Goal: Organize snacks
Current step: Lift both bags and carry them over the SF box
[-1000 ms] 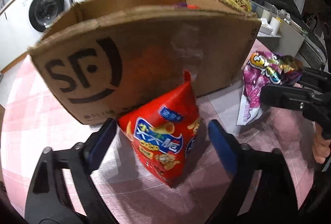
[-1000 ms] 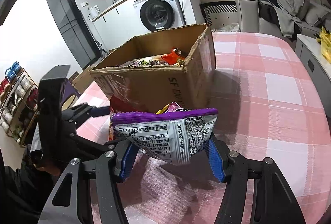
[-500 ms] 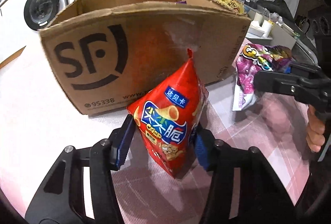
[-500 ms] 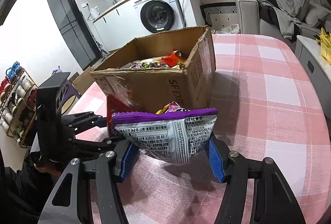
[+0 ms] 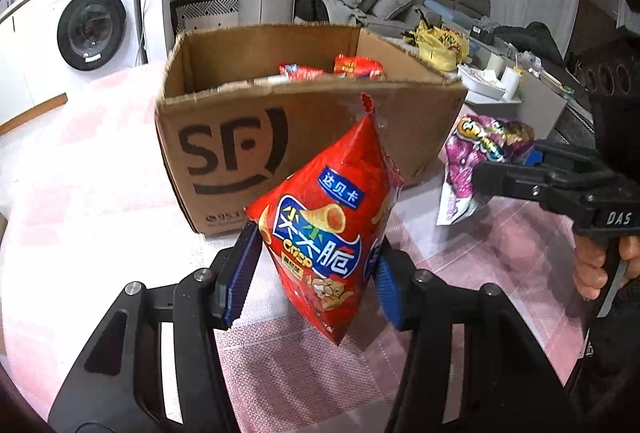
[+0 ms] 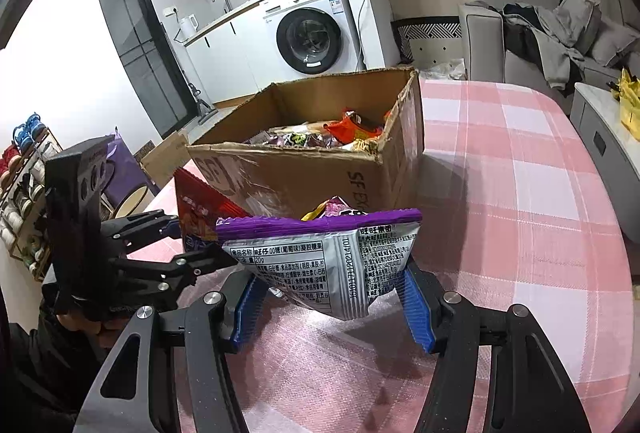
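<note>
Red crisp bag [image 5: 328,233] and purple sweet packet [image 6: 332,257], each pinched low in closed left gripper [image 5: 316,273] and right gripper [image 6: 332,297] jaws above the counter [image 6: 520,193], may snag the cardboard box [image 6: 320,169] rim and slip.

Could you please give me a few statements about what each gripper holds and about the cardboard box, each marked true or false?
1. The left gripper is shut on the red crisp bag. True.
2. The right gripper is empty and open. False: it is shut on the purple candy bag.
3. The cardboard box already holds snack packets. True.
4. The red crisp bag lies inside the box. False: it is held in front of the box's printed side, outside it.
5. The box stands on a pink checked tablecloth. True.
</note>
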The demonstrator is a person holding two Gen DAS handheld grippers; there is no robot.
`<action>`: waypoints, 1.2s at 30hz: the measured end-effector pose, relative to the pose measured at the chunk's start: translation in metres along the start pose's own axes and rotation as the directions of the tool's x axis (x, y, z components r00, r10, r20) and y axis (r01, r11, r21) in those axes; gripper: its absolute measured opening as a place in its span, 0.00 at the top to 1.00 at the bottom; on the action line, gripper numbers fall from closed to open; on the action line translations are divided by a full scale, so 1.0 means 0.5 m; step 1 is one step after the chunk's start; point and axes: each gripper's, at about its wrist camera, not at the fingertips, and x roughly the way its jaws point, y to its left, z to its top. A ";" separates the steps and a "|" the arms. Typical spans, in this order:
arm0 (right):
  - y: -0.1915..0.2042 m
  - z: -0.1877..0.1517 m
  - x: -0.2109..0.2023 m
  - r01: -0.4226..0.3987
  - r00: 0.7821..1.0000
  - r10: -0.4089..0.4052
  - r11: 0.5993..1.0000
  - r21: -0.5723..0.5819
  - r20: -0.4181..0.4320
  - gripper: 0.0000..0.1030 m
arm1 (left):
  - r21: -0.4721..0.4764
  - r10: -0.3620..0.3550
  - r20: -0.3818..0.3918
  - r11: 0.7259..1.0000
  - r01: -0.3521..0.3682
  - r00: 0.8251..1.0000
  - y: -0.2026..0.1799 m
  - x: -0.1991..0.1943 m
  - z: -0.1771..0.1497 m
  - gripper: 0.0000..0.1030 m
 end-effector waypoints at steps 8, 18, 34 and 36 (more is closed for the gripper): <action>0.011 0.007 -0.017 -0.009 1.000 0.009 1.000 -0.001 0.030 0.40 | 0.012 0.013 0.049 1.000 -0.014 0.999 0.013 -0.070 0.010 0.51; 0.022 0.015 -0.039 -0.014 0.997 0.014 1.000 -0.003 0.073 0.40 | -0.004 0.034 0.100 0.999 -0.033 0.994 0.019 -0.144 0.010 0.51; 0.028 0.021 -0.067 -0.026 0.990 0.026 1.000 -0.002 0.135 0.40 | -0.034 0.049 0.146 0.998 -0.044 0.988 0.050 -0.237 0.006 0.51; 0.028 0.022 -0.071 -0.022 0.989 0.022 1.000 -0.003 0.143 0.40 | -0.040 0.050 0.152 0.998 -0.045 0.987 0.054 -0.245 0.001 0.51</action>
